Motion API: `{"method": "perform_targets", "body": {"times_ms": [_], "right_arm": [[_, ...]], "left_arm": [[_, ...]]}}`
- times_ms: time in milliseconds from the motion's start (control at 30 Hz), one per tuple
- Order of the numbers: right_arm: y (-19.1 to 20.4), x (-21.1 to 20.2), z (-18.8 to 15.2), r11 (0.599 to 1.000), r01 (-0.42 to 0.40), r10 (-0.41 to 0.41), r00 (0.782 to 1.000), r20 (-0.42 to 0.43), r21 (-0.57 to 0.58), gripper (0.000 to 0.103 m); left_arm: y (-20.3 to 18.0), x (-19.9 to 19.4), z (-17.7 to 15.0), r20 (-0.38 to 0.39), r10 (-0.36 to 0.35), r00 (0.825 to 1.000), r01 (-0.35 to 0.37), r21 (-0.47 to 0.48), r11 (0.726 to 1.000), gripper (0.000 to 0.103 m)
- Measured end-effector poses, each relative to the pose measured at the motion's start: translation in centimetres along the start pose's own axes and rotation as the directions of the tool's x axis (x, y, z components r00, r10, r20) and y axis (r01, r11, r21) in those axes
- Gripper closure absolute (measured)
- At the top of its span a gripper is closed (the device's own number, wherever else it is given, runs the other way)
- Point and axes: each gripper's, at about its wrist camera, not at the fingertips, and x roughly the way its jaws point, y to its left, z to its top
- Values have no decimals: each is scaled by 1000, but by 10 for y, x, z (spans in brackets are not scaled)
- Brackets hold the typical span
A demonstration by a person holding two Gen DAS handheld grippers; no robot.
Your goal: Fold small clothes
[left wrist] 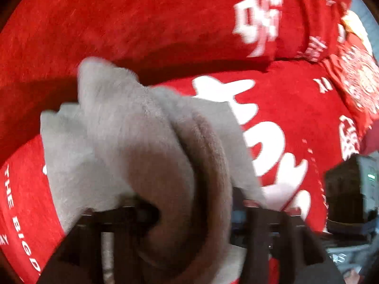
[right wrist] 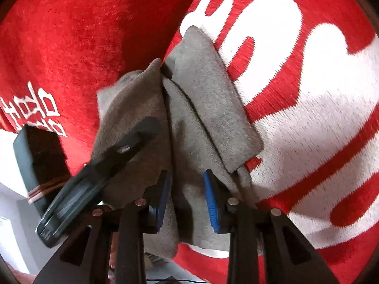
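A small grey fleece garment (left wrist: 132, 127) hangs bunched over a red blanket with white lettering (left wrist: 165, 19). My left gripper (left wrist: 187, 215) is shut on a thick fold of it, and the cloth hides the fingertips. In the right wrist view the same grey garment (right wrist: 189, 118) lies folded in layers on the red blanket (right wrist: 308, 118). My right gripper (right wrist: 187, 196) has blue pads (right wrist: 210, 201) set apart, with grey cloth lying between them. The left gripper's dark finger (right wrist: 132, 142) clamps the garment's left part there.
The red blanket fills nearly all of both views. A dark box-shaped object (left wrist: 350, 189) sits at the right edge of the left wrist view. A dark device with a cord (right wrist: 35, 161) and a white surface (right wrist: 14, 189) lie at lower left.
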Motion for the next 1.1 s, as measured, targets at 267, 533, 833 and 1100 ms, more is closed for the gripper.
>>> {"method": "perform_targets", "body": {"times_ms": [267,533,833,1100], "right_arm": [[-16,-12,10,990,-100,100,995,4,94,52],[-38,-29,30,902,-340,328,940,92,266,28],[34,8,58,999,36,-37,991,-125,-12,74],[35,-22,35,969,202,-205,979,-7,-144,87]], "left_arm": [[7,-69,3,117,-70,991,72,-14,997,22],[102,-84,-30,55,132,990,-117,-217,969,22],[127,-60,-71,-57,178,982,-187,-250,950,22],[131,-65,-81,-56,181,982,-189,-214,958,22]]}}
